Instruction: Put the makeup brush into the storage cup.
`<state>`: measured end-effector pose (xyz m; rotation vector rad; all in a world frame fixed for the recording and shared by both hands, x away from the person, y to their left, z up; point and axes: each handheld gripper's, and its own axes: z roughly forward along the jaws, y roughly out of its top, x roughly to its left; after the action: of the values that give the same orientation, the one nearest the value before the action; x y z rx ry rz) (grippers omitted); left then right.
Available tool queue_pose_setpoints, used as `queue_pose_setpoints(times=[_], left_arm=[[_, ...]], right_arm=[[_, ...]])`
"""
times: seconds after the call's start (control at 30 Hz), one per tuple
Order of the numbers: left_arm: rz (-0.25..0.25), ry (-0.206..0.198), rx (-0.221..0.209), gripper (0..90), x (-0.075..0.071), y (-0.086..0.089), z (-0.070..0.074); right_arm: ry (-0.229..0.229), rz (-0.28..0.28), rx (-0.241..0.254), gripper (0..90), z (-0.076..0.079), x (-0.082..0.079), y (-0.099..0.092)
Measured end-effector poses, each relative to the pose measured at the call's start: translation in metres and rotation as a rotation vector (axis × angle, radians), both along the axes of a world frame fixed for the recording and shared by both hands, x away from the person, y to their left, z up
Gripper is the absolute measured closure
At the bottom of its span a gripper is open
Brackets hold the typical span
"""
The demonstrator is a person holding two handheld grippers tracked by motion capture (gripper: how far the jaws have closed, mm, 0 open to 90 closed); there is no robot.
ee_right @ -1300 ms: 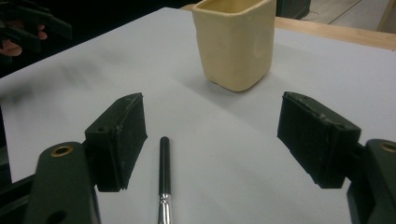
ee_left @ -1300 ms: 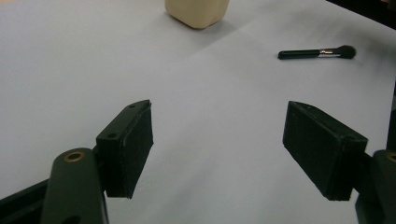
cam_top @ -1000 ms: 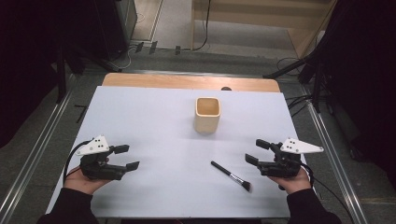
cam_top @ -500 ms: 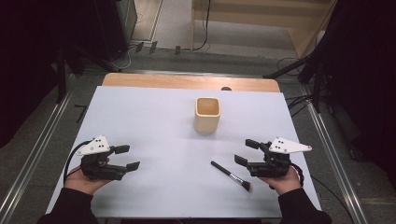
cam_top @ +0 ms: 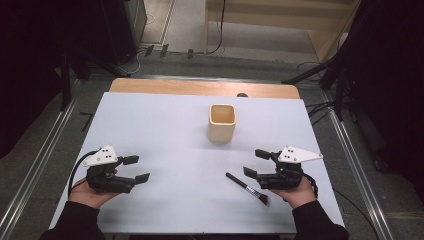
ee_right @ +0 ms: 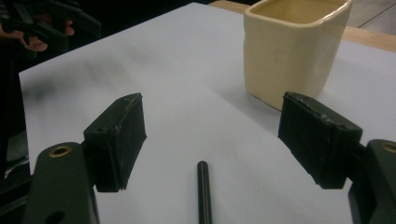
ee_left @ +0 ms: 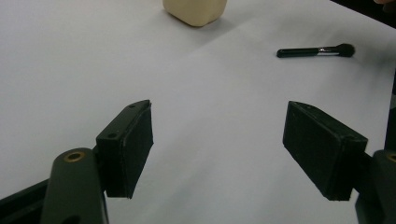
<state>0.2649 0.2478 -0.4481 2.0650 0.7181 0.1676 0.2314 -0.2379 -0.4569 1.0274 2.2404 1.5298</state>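
The right gripper (cam_top: 253, 162) was held with its jaws spread wide above the handle of the slim black make-up brush (cam_top: 247, 188).
The brush was laid flat on the white table sheet (cam_top: 165, 125), near the square cream ceramic cup (cam_top: 222, 122); the left gripper (cam_top: 136, 168) was kept open too, well apart.

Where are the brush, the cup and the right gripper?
brush (cam_top: 239, 182): high view, on the black handle.
cup (cam_top: 222, 131): high view, on the front wall.
right gripper (cam_top: 256, 163): high view, midway between its open fingertips.
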Motion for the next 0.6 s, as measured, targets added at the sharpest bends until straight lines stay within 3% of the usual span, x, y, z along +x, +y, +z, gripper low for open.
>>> queue_pose_setpoints(times=[0.23,0.33,0.53,0.6], left_arm=[[0.002,0.003,-0.003,25.1,0.0,0.0,0.0],[0.004,0.007,0.0,25.1,0.0,0.0,-0.001],[0.005,0.012,0.005,25.1,0.0,0.0,-0.001],[0.002,0.019,0.011,25.1,0.001,-0.001,-0.002]], right_arm=[[0.046,0.019,-0.077,23.1,0.002,0.008,0.009],[0.109,0.042,-0.154,22.7,0.003,0.013,0.016],[0.186,0.071,-0.268,23.3,0.006,0.02,0.023],[0.205,0.086,-0.329,23.2,0.008,0.022,0.025]])
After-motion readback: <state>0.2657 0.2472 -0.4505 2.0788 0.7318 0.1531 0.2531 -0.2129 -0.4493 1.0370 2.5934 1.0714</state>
